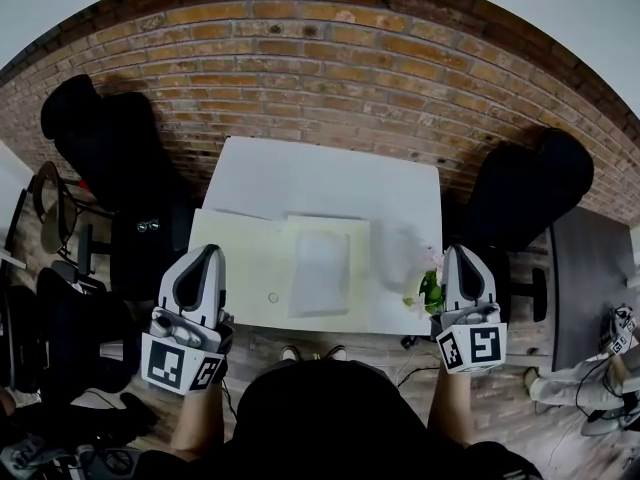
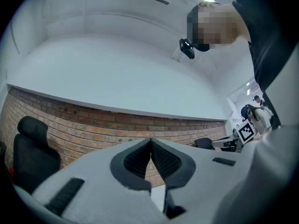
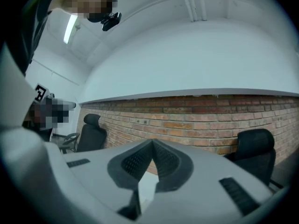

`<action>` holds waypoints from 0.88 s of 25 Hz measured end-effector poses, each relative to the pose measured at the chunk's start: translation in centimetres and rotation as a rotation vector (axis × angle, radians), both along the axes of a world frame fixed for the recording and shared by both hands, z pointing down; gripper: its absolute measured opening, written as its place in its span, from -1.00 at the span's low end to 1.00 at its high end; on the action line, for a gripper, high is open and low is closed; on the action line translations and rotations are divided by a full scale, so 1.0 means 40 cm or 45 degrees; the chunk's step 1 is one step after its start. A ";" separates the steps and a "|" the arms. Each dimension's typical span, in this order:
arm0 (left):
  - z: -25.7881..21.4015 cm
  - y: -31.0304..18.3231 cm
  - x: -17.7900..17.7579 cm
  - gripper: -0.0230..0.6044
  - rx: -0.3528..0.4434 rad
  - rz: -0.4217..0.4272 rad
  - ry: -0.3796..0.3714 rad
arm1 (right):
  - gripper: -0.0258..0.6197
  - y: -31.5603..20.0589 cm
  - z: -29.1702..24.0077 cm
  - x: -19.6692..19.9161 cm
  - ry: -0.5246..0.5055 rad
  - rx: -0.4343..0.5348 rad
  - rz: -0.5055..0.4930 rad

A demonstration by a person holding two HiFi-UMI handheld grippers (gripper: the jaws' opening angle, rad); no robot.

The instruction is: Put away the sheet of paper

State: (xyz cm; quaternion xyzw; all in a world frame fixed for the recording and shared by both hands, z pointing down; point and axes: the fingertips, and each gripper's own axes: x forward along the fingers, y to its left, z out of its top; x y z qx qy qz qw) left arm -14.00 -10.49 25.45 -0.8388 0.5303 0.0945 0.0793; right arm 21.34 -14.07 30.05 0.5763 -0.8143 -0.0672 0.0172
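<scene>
The left gripper (image 1: pixel 211 253) is hovering at the near edge of the white table (image 1: pixel 330 168) with its two jaws pressed together and nothing between them, and it is pointing a little upward at the brick wall (image 1: pixel 320 58). The right gripper (image 1: pixel 462 253) is hanging at the other near corner, also with its jaws fully together and empty, just beside a small green thing (image 1: pixel 430 290) that I cannot identify. Between the two grippers, a pale yellow cover (image 1: pixel 240 258) is lying flat on the table; it is looking like an opened folder. The sheet of paper (image 1: pixel 320 271) is resting on its right half, in plain sight, and a small round thing (image 1: pixel 273 296) is sitting just left of the sheet. This scene is fitting two stages: either the sheet is waiting to be moved somewhere, or it is already lying where it belongs and only the cover is remaining open. In both cases, I am judging that good work is depending on the same care. The jaws are needing to spread before they come down, and they should be approaching low, at a free edge or corner, because thin flat material is giving them little to pinch. The second gripper could be steadying the cover so that nothing is sliding toward the table edge.
</scene>
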 end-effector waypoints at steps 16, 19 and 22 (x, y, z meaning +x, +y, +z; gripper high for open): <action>-0.001 -0.007 0.028 -0.84 -0.005 0.013 -0.029 | -0.88 -0.005 -0.008 -0.035 -0.030 0.039 -0.054; -0.004 -0.010 0.035 -0.84 -0.002 0.017 -0.024 | -0.88 -0.007 -0.013 -0.036 -0.020 0.044 -0.057; -0.005 -0.013 0.041 -0.84 -0.001 0.020 -0.020 | -0.88 -0.012 -0.018 -0.035 -0.018 0.050 -0.060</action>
